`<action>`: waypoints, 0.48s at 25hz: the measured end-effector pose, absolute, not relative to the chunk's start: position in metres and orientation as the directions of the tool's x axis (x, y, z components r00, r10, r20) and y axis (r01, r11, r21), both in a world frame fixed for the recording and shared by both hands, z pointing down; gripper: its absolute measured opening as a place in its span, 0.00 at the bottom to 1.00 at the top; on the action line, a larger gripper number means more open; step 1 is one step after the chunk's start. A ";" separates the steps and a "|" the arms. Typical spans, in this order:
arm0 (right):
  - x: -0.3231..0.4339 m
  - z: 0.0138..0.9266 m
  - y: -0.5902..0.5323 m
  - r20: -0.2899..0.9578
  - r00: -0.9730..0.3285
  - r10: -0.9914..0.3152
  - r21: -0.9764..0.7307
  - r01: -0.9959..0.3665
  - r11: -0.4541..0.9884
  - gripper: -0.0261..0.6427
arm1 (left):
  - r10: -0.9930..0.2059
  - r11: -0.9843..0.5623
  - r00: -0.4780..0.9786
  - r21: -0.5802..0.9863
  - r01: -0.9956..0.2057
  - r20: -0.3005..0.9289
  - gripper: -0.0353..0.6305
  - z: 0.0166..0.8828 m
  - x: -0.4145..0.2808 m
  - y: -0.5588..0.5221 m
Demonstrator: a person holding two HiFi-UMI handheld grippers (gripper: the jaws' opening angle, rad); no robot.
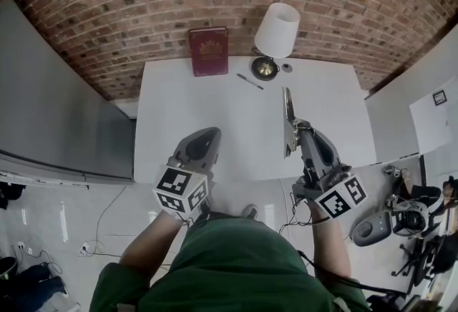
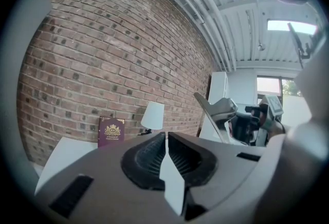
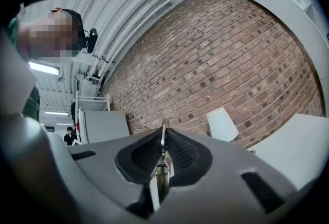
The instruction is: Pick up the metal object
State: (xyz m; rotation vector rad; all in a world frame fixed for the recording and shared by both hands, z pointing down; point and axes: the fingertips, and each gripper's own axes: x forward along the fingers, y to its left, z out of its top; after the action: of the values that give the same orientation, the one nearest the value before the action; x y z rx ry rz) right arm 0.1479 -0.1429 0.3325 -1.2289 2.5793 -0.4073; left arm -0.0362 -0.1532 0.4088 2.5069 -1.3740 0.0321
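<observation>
A long, flat metal object point(image 1: 288, 121) stands on edge above the right half of the white table point(image 1: 215, 106), and my right gripper point(image 1: 299, 130) is shut on its near end. In the right gripper view the thin metal strip point(image 3: 164, 129) sticks up between the pressed black pads point(image 3: 148, 153). My left gripper point(image 1: 204, 140) hangs over the table's front edge, shut with nothing in it. In the left gripper view its pads point(image 2: 154, 152) meet, and the metal object point(image 2: 208, 110) shows off to the right in the other gripper.
At the back of the table a dark red book point(image 1: 208, 51) leans on the brick wall, beside a lamp point(image 1: 275, 35) with a white shade. A pen point(image 1: 250, 81) and a small round item point(image 1: 287, 68) lie near the lamp's base. Cables and gear sit on the floor at right.
</observation>
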 end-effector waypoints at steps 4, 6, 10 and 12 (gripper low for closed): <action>0.150 0.332 -0.143 -0.110 -0.605 -0.789 -0.360 -0.716 0.599 0.08 | -0.821 -0.511 0.550 0.235 -0.827 0.153 0.07 0.408 -0.034 -0.153; 0.150 0.333 -0.142 -0.109 -0.603 -0.790 -0.362 -0.716 0.597 0.08 | -0.820 -0.512 0.551 0.234 -0.827 0.154 0.07 0.408 -0.034 -0.153; 0.153 0.335 -0.143 -0.108 -0.599 -0.793 -0.368 -0.717 0.592 0.07 | -0.817 -0.515 0.555 0.234 -0.825 0.158 0.07 0.410 -0.031 -0.154; 0.154 0.336 -0.144 -0.110 -0.596 -0.795 -0.371 -0.717 0.589 0.08 | -0.816 -0.516 0.556 0.234 -0.824 0.161 0.07 0.410 -0.030 -0.155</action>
State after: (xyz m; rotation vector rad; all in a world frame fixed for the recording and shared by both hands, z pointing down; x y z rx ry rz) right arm 0.1536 -0.1438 0.3356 -1.2443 2.5560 -0.4227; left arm -0.0304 -0.1547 0.4105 2.5111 -1.3587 0.0440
